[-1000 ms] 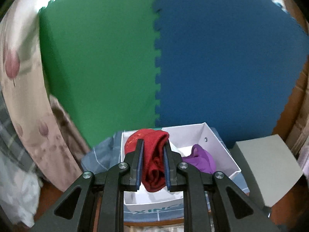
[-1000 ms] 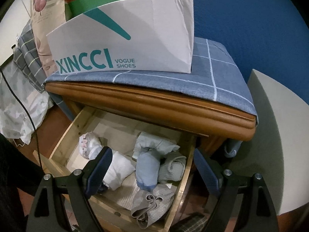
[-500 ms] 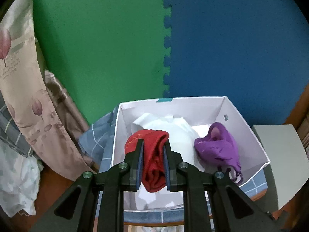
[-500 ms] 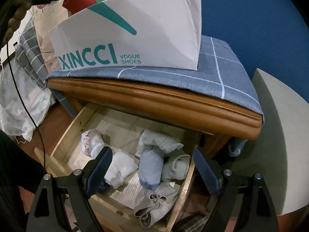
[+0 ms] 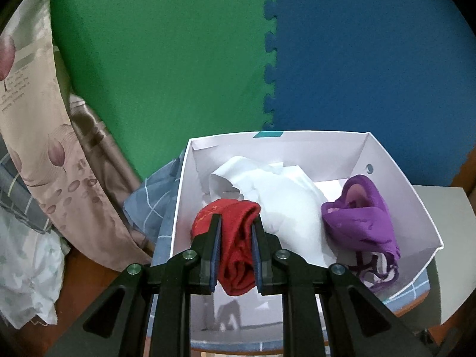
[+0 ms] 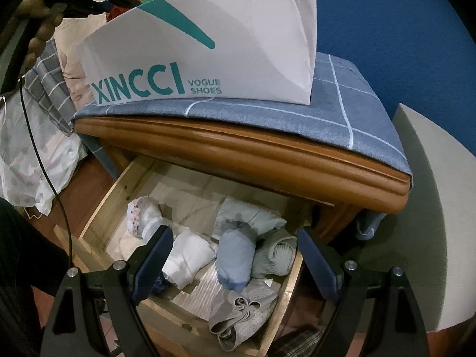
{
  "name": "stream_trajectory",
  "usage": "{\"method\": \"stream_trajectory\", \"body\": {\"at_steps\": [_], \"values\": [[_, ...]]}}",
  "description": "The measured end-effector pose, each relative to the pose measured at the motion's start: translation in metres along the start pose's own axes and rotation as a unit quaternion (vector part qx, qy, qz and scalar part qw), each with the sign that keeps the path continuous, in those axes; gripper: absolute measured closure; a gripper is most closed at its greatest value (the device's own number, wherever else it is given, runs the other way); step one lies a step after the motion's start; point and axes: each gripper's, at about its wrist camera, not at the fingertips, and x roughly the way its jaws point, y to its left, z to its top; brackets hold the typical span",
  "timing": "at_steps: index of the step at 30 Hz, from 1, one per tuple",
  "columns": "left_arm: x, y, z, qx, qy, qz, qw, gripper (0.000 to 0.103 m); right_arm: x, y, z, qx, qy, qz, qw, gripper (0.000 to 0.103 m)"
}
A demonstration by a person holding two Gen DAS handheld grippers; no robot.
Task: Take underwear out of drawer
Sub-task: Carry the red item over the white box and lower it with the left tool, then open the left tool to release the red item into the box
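My left gripper is shut on a rolled red pair of underwear and holds it over the near left part of a white shoe box. Inside the box lie crumpled white paper and a purple pair of underwear. In the right wrist view my right gripper stands open above the pulled-out wooden drawer, which holds several rolled pieces: a floral one, a white one, a light blue one, a grey-green one and a grey one.
The shoe box stands on a blue checked cloth over the wooden nightstand. Green and blue foam mats line the wall behind. Bedding and a floral curtain crowd the left; a grey panel stands at the right.
My left gripper has come down and forward with the red underwear, so the box's inside now fills the view. The right gripper has kept still over the drawer.
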Motion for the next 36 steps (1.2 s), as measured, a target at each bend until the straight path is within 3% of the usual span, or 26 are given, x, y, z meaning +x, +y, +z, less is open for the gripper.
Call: {"method": "stream_trajectory", "body": {"at_steps": [17,36], "values": [[0.027,0.004,-0.011,0.012,0.042,0.004,0.9990,0.087,0.008,0.004,-0.002,-0.005,0.015,0.009,1.000,0.015],[0.031,0.003,-0.015,0.028,0.079,-0.006,0.9965,0.085,0.013,0.008,-0.004,-0.017,0.030,0.011,0.999,0.015]]}}
